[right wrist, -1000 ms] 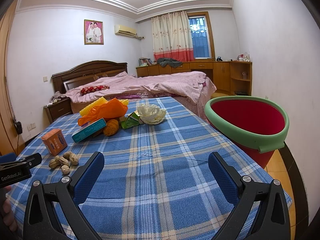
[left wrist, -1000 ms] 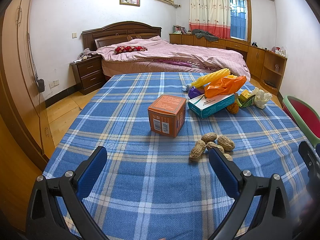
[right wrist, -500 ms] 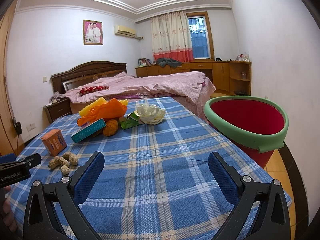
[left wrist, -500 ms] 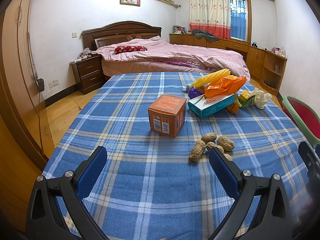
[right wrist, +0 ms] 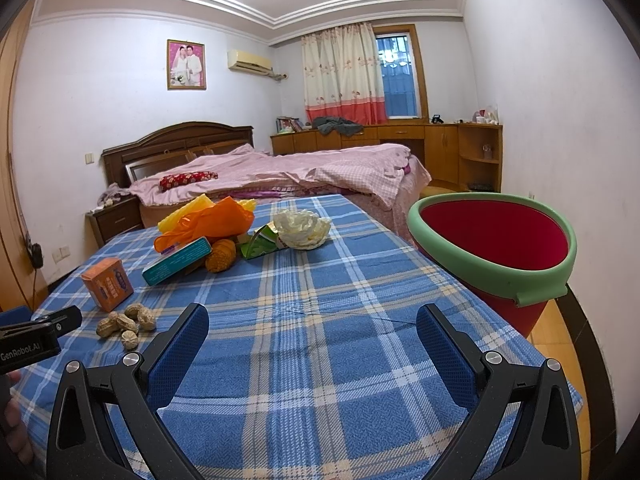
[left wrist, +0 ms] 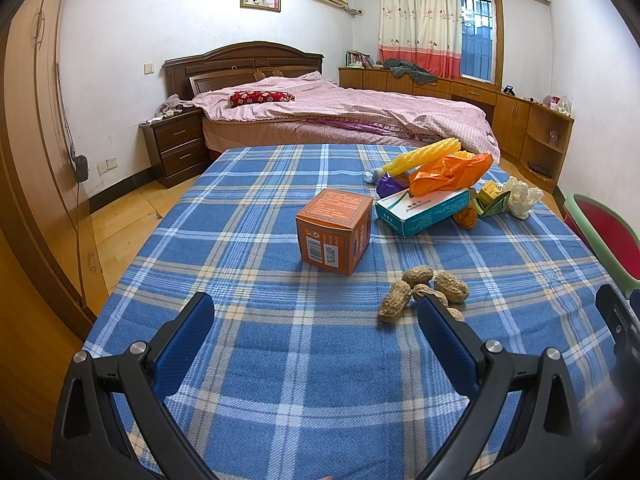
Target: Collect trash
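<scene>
Your left gripper (left wrist: pixel 314 322) and right gripper (right wrist: pixel 312 330) both hover spread wide, holding nothing, over bare plaid tablecloth (right wrist: pixel 320 300). Knobbly peanuts (left wrist: pixel 424 290) lie just ahead; the cardboard orange box (left wrist: pixel 334 236) beyond. The red bucket (right wrist: pixel 496 240) stands at the table's right edge.
</scene>
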Available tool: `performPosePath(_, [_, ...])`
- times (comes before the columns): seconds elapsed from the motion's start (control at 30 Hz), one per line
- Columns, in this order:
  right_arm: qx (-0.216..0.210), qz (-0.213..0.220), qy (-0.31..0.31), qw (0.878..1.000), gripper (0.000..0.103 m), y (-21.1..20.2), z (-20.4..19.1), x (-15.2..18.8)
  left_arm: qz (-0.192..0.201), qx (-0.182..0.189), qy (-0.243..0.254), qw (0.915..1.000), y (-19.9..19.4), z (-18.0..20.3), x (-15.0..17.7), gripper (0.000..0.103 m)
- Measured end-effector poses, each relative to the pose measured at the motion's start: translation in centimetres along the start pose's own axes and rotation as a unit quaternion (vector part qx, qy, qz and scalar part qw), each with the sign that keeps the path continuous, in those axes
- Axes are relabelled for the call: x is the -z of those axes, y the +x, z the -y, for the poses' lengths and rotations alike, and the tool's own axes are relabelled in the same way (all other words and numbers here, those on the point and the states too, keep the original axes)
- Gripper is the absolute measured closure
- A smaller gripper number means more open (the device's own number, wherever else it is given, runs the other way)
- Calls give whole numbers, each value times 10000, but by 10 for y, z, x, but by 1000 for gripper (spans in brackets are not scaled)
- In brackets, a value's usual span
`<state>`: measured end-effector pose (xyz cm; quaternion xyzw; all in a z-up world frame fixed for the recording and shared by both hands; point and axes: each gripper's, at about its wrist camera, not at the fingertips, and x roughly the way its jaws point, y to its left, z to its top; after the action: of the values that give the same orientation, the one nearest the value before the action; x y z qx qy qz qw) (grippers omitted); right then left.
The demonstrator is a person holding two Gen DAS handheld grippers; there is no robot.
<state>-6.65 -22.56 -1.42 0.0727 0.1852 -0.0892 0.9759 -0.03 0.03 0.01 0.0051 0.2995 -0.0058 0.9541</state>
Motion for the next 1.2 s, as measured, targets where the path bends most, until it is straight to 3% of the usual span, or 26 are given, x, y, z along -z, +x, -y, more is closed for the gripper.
performPosePath(0.93, [-7, -13, 7, 10000, 0, -2, 1, -1, -16, 10, -16, 10000, -2, 3, 1, 2])
performPosePath(1.2, [-172, -249, 161, 9994, 0, 4, 7, -3, -428, 333, -92, 9985, 11, 0, -2, 3])
